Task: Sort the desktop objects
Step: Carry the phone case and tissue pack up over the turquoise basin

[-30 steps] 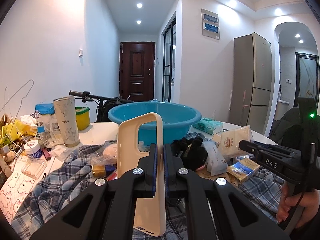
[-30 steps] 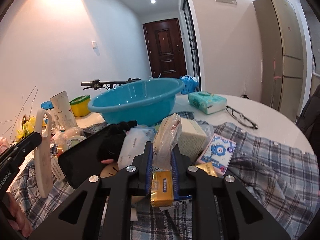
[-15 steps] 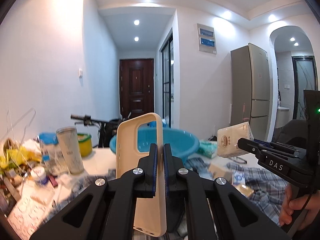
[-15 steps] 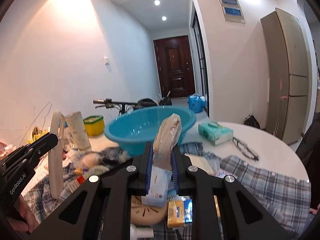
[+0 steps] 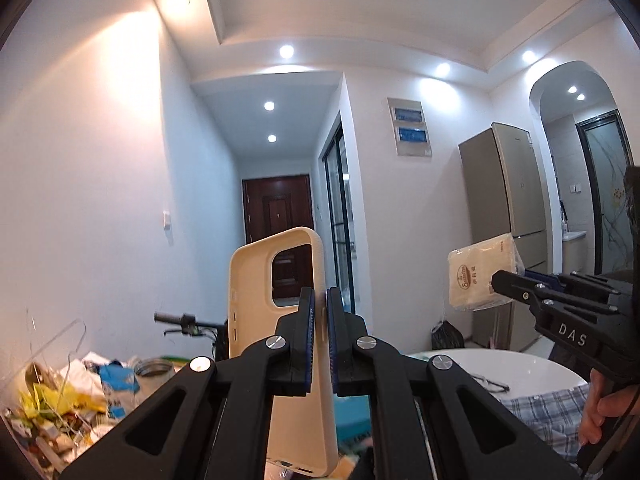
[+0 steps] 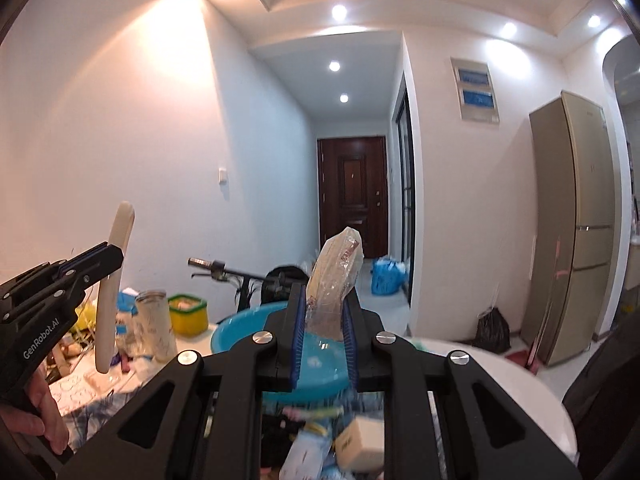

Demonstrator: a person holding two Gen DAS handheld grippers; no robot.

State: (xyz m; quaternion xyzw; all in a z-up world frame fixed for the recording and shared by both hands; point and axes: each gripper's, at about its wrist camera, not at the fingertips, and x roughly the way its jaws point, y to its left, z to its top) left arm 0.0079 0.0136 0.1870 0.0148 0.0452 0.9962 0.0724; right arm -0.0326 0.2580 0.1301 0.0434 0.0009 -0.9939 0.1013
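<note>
My left tool (image 5: 318,312) clamps a cream phone case (image 5: 276,320) upright. My right tool (image 6: 322,320) pinches a plastic-wrapped pack of tissues (image 6: 332,284). Both are lifted clear above the cluttered table (image 6: 492,364). I judge this the carrying step; next, each item needs lowering to its sorting place, perhaps the blue basin (image 6: 240,330) just beyond.
</note>
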